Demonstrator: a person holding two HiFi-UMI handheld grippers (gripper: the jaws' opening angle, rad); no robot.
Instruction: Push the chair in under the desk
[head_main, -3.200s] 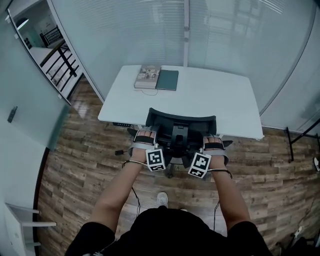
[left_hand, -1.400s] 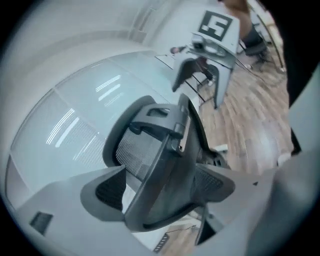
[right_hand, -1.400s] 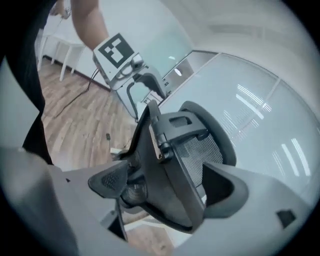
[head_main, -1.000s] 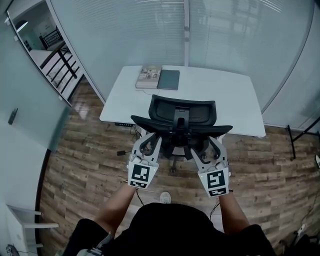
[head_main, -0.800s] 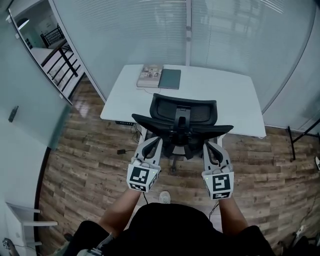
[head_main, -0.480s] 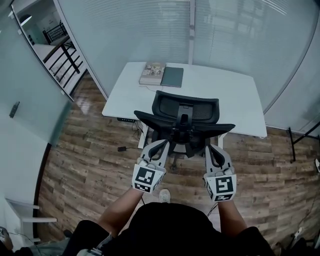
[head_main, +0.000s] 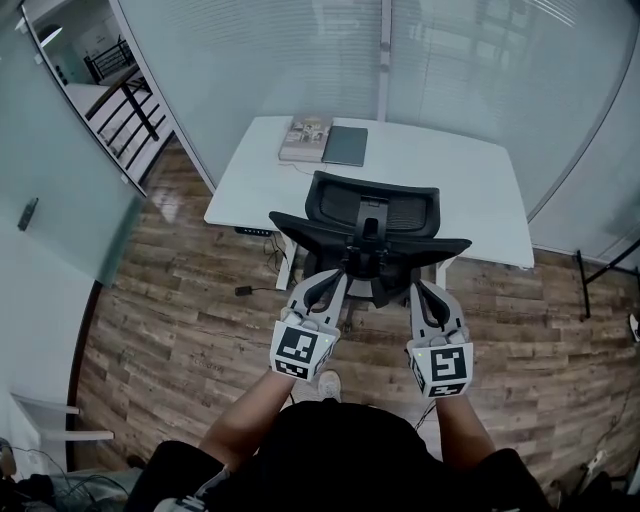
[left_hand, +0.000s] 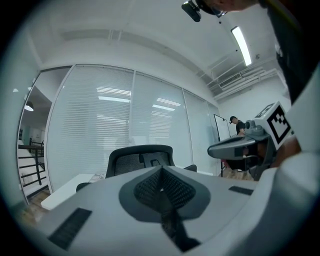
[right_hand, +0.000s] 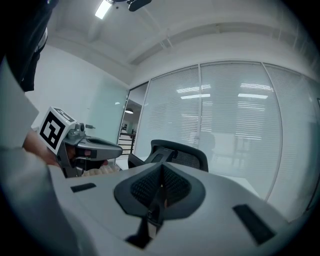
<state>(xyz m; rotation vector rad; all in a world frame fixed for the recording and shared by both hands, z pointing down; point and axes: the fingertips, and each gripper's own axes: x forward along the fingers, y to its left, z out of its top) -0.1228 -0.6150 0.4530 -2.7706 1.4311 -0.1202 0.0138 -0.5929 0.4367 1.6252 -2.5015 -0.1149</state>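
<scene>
Two claws, each with its jaws pressed together on nothing, hover over the plank floor (head_main: 170, 290): the left gripper (head_main: 333, 280) at 7 o'clock of the black chair (head_main: 372, 215) and the right gripper (head_main: 422, 290) at 5 o'clock, both near it. The chair's backrest stands at the near edge of the white desk (head_main: 460, 190), which carries a book (head_main: 305, 138) and a dark notebook (head_main: 346, 146) at its 11 o'clock corner. Glass walls (head_main: 280, 60) close in behind the desk at 12 o'clock, while bare floor lies open at 9 and 3 o'clock of the chair.
</scene>
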